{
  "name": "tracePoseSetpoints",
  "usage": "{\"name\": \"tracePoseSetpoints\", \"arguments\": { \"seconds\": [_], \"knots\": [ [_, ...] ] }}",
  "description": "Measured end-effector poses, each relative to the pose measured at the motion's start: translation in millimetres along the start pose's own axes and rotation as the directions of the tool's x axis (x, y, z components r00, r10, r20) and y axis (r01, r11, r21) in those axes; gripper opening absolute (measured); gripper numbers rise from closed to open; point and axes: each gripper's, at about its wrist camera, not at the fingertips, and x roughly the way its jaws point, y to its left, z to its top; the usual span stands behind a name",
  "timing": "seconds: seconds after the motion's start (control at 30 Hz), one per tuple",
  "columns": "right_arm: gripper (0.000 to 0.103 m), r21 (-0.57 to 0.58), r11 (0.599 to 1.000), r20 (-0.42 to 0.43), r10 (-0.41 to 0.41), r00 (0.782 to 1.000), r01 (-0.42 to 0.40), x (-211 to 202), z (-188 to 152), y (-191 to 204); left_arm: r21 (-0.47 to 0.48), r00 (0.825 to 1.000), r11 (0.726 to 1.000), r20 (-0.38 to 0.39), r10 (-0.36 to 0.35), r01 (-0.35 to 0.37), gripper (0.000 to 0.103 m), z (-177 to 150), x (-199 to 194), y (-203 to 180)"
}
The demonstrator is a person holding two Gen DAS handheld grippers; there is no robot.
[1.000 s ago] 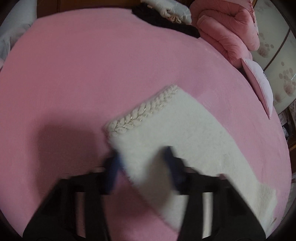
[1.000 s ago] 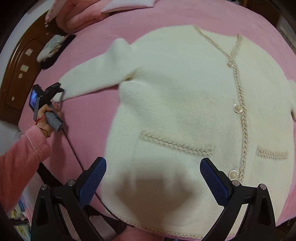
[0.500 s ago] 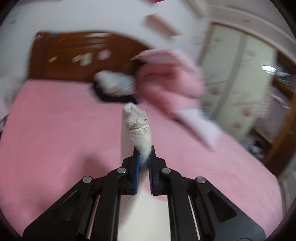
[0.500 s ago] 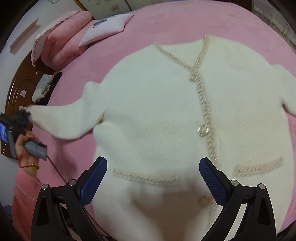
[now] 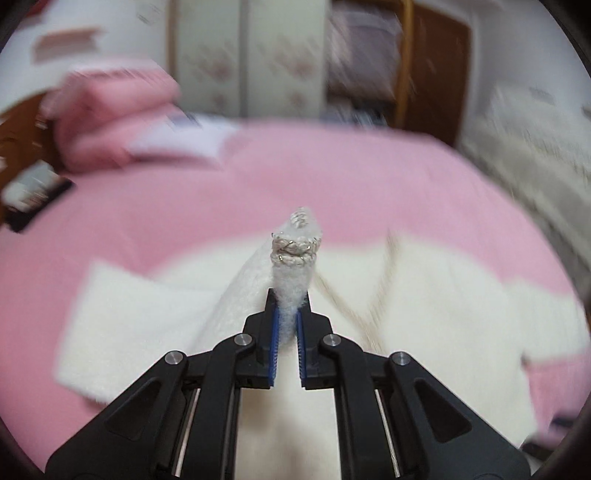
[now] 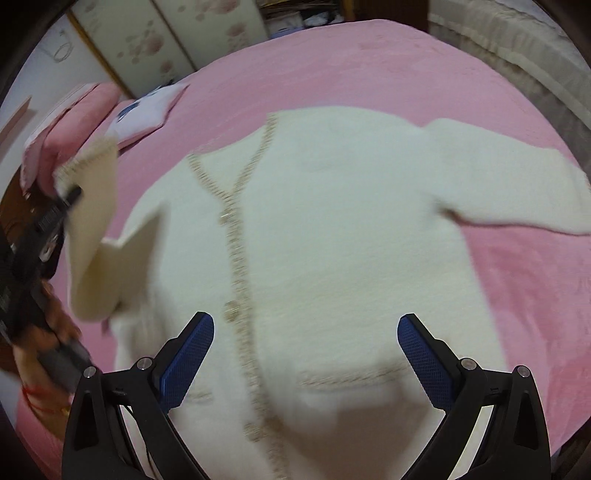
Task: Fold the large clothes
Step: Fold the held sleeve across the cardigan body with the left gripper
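The white cardigan [image 6: 332, 236] lies face up on the pink bed [image 6: 369, 66], its front closed by a braided beige placket [image 6: 236, 258] with buttons, and braided trim across both pockets. The garment's body occupies the centre of the bed in the right wrist view.

Left hand-held gripper [image 5: 287, 325]: the blue pads [image 5: 275, 339] are pressed together on the cuff end of one sleeve [image 5: 295, 254]. The braided cuff trim stands just above the fingertips, and the sleeve is lifted clear of the bed, trailing down and back toward the cardigan body. In the right wrist view the same raised sleeve [image 6: 92, 229] hangs at the left edge of the frame, with the person's hand [image 6: 48, 339] below it (motion blur obscures finer detail here).

Right hand-held gripper [image 6: 306, 354]: the fingers are spread wide and grip nothing. It hovers above the lower front of the cardigan, between the placket and the pocket trim [image 6: 351, 376].

The opposite sleeve [image 6: 509, 181] lies flat on the bed, extended outward to the right of the body.

Beyond the cardigan, a folded pink quilt [image 6: 59, 133] and a pale pillow [image 6: 147, 114] rest at the far left of the bed. A wardrobe with floral doors [image 6: 173, 33] stands behind them.
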Motion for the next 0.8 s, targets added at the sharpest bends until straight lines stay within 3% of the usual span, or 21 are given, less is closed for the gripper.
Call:
{"name": "tracePoseSetpoints", "arguments": {
  "seconds": [0.07,0.1,0.17,0.23,0.3,0.4,0.57,0.63,0.7,0.8],
  "knots": [
    [0.101,0.032,0.999,0.007,-0.013,1.000,0.012,8,8,-17,0.060,0.992,0.997,-0.126,-0.030,0.038,0.006,-34,30,-35],
    [0.101,0.050,0.999,0.011,-0.016,1.000,0.015,12,13,-28,0.085,0.976,0.994,-0.212,-0.049,0.068,0.008,-46,47,-44],
    [0.101,0.070,0.998,0.014,-0.003,1.000,0.002,14,26,-59,0.119,0.934,0.985,-0.348,-0.075,0.124,0.028,-65,71,-60],
    [0.101,0.087,0.995,0.007,0.047,0.999,-0.047,25,33,-63,0.095,0.923,0.978,-0.359,-0.141,0.186,0.062,-68,71,-63],
    [0.098,0.099,0.989,-0.018,0.110,0.994,-0.107,32,37,-63,0.044,0.912,0.975,-0.364,-0.187,0.217,0.076,-58,65,-49],
    [0.086,0.112,0.969,-0.097,0.232,0.968,-0.221,56,41,-50,-0.034,0.904,0.971,-0.359,-0.232,0.236,0.078,-44,54,-32],
    [0.059,0.142,0.932,-0.195,0.358,0.913,-0.335,92,41,-9,-0.063,0.917,0.997,-0.393,-0.070,0.049,0.079,-59,34,36],
    [0.050,0.144,0.911,-0.214,0.409,0.887,-0.385,103,38,17,-0.066,0.905,0.996,-0.423,0.029,-0.062,0.079,-69,37,68],
    [0.050,0.131,0.902,-0.224,0.431,0.874,-0.411,114,38,36,-0.096,0.877,0.984,-0.472,0.088,-0.150,0.079,-91,31,104],
    [0.050,0.082,0.919,-0.247,0.394,0.885,-0.386,135,37,64,-0.172,0.863,0.968,-0.499,0.076,-0.185,0.079,-102,38,142]
  ]
}}
